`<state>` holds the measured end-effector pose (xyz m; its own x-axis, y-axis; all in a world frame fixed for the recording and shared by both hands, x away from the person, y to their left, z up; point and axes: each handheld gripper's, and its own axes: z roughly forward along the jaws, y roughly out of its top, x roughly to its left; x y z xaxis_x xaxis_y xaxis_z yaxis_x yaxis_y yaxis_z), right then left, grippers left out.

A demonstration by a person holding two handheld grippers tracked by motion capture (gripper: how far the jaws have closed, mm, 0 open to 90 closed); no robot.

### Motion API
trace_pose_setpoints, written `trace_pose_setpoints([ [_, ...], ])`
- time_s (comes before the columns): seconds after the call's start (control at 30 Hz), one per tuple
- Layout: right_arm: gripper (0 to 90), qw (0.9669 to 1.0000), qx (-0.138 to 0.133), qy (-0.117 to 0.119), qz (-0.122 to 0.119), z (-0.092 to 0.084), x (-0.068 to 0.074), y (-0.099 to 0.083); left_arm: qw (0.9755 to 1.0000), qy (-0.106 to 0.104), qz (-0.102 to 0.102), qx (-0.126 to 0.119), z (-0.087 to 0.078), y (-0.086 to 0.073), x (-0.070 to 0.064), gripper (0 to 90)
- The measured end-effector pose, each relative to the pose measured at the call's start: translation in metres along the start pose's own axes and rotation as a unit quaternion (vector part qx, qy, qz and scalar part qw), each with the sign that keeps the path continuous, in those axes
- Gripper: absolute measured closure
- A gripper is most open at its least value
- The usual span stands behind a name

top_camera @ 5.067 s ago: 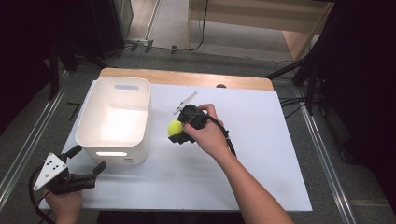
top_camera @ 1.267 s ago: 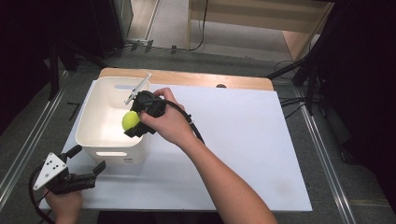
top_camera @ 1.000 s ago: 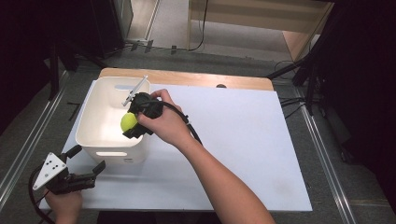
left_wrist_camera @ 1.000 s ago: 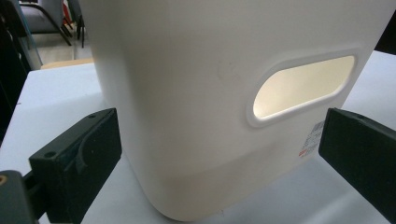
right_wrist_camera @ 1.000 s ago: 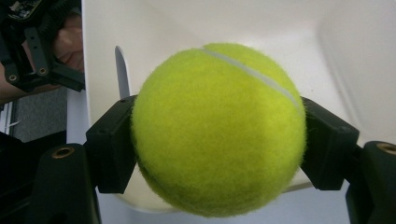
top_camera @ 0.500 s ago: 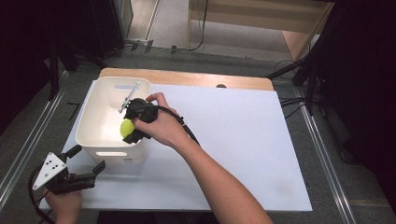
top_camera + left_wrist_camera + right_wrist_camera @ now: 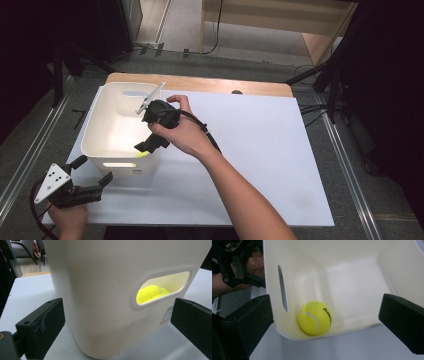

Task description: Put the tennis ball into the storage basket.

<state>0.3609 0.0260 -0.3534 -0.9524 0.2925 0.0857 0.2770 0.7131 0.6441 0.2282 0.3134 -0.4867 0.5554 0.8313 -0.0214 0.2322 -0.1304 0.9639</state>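
Currently, yellow felt tennis ball (image 7: 315, 318) lies in white plastic bin (image 7: 95, 135), at 6 o'clock. Right gripper (image 7: 150, 143): jaws open, empty; withdraw straight up, clear of rim. Left gripper (image 7: 90, 177): jaws open, at 7 o'clock on the desk (image 7: 260, 150).

The right gripper (image 7: 148, 142) hangs with jaws spread wide and empty; the left gripper (image 7: 92, 172), jaws also apart, rests at the counter's near-left corner.

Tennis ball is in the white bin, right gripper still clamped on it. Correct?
Not quite. The tennis ball does lie in the white bin, but the right gripper is open, jaws spread apart clear of the ball, as the right gripper view shows.
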Motion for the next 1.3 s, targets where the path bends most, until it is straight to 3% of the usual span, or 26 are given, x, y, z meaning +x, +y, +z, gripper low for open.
trace_pose_setpoints([
  [0.17, 0.0, 0.9993, -0.019, -0.029, 0.015, -0.012, 0.0, -0.015, 1.0, 0.0, -0.001, 0.0, 0.0, 0.0, 0.0, 0.0],
  [0.57, 0.0, 0.9969, -0.043, -0.056, 0.033, -0.031, -0.004, -0.046, 1.0, 0.001, 0.0, 0.001, 0.0, 0.0, 0.0, 0.0],
  [0.6, 0.0, 0.9959, -0.048, -0.063, 0.044, -0.034, -0.005, -0.052, 1.0, 0.0, -0.001, 0.0, 0.0, 0.0, 0.0, 0.0],
  [1.3, 0.0, 0.9886, -0.082, -0.101, 0.076, -0.061, -0.005, -0.103, 1.0, 0.001, -0.002, 0.0, 0.0, 0.0, 0.0, 0.0],
])
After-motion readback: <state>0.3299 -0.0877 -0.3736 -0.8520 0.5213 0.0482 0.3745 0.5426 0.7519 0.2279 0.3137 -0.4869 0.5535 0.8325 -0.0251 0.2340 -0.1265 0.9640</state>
